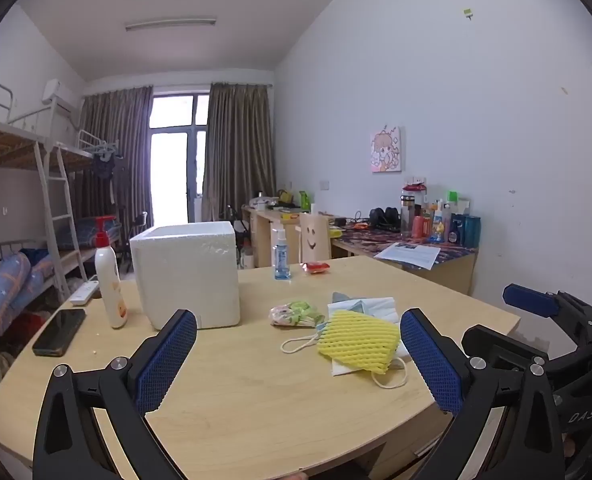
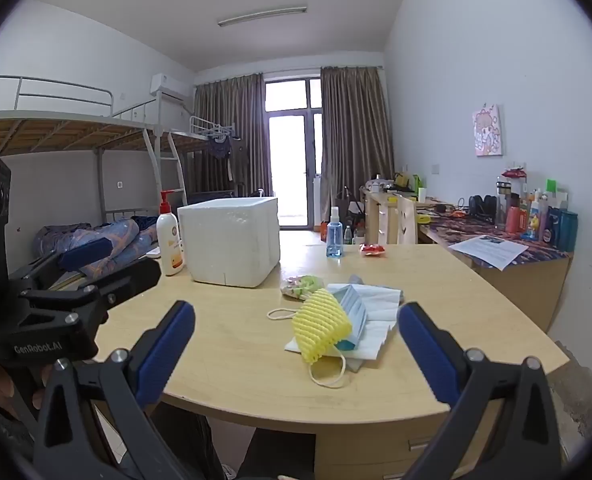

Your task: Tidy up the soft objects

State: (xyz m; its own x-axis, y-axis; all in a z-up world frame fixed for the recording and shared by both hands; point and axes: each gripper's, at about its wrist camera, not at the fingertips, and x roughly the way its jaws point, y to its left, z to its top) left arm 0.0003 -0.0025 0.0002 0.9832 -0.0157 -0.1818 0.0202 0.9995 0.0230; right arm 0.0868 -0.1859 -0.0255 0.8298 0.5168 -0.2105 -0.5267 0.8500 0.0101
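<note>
A yellow foam net sleeve point(image 1: 358, 340) point(image 2: 322, 326) lies on a pile of blue face masks point(image 2: 354, 308) and white tissue point(image 1: 376, 306) point(image 2: 380, 320) on the wooden table point(image 1: 255, 380) point(image 2: 247, 360). A small flowery cloth pouch point(image 1: 293, 314) point(image 2: 300, 286) lies just behind the pile. A white foam box point(image 1: 187, 272) point(image 2: 231, 236), open on top, stands at the back left. My left gripper point(image 1: 298, 356) is open and empty, near the table's front edge. My right gripper point(image 2: 296, 352) is open and empty, in front of the pile.
A lotion pump bottle point(image 1: 109, 280) point(image 2: 169, 240), a black phone point(image 1: 59, 332) and a white remote point(image 1: 83, 292) sit left of the box. A blue spray bottle point(image 1: 281, 256) point(image 2: 334, 236) and a red packet point(image 1: 316, 267) point(image 2: 372, 249) stand at the back. A cluttered desk point(image 2: 508, 236) is on the right.
</note>
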